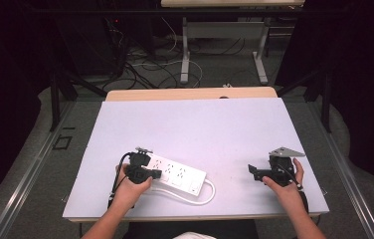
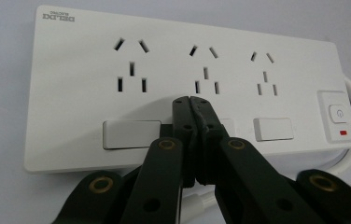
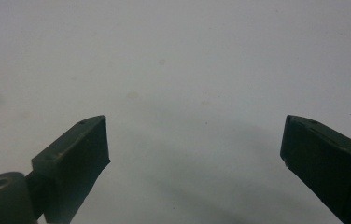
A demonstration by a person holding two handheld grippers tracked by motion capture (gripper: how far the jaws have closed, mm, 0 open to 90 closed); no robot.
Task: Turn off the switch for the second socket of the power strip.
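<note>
Left hand-held gripper closed over the middle switch of the strip

Your left hand-held gripper has its jaws pressed together, pinching nothing, the joined tips over the strip's near edge at the middle rocker switch, between the left switch and the right switch; whether the tips touch cannot be told. The strip lies on the tabletop at your left, its long axis running from your left hand toward the right and slightly nearer you, with the power button and cord at the right-hand end. Your right hand-held gripper, jaws spread and empty, rests well apart to the right, so the left is much the nearer; the next press probably falls to it
</note>
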